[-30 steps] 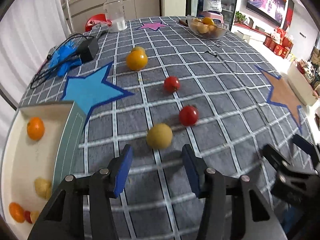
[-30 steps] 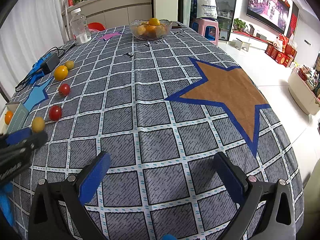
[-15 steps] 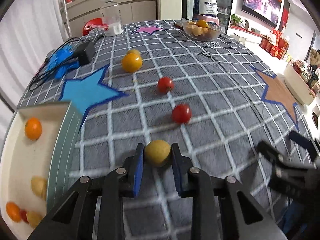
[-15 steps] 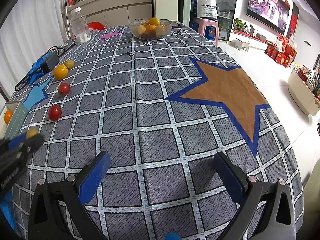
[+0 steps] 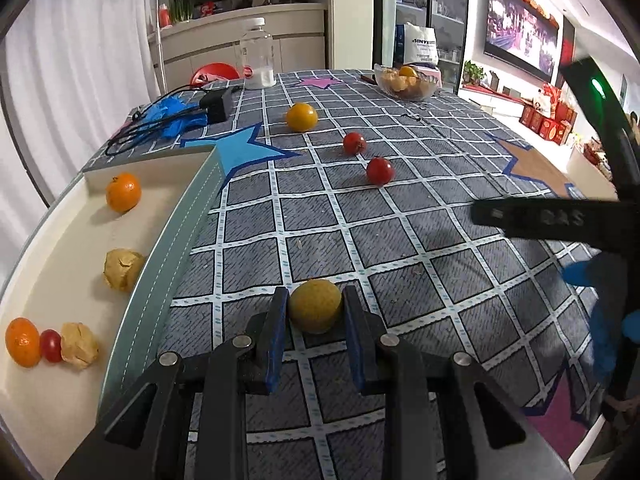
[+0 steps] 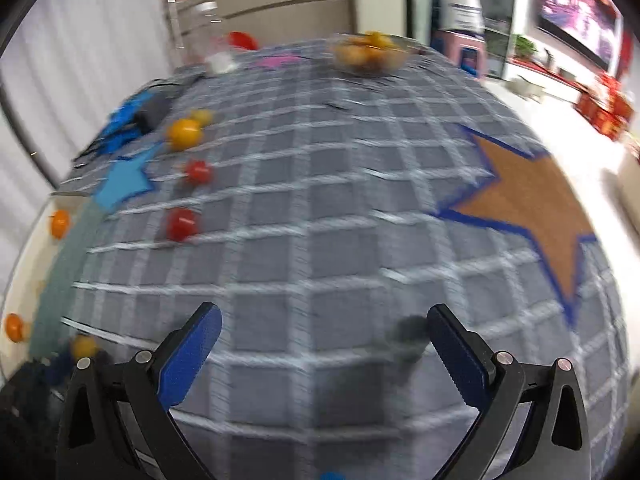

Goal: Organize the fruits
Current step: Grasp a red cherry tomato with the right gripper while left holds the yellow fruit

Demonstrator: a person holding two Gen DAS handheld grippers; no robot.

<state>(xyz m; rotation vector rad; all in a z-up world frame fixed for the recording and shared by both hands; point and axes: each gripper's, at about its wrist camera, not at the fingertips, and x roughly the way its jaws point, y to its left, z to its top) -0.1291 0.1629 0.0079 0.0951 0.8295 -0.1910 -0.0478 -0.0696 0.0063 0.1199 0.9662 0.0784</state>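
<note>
A second ago the left gripper [image 5: 315, 322] stood open short of the yellow fruit [image 5: 315, 305]; its fingers [image 5: 276, 336] now clamp it. The tray [image 5: 188, 216] fills more of the left frame. The right view has blurred, apparently shifting.

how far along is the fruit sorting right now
Done: five pieces already lie in the white tray, among them two oranges and a cherry tomato. In hand: the left gripper is shut on a yellow fruit, beside the tray. Left: two red tomatoes and a yellow-orange fruit sit loose on the checked cloth. The right gripper is open and empty. Roughly past halfway.
</note>
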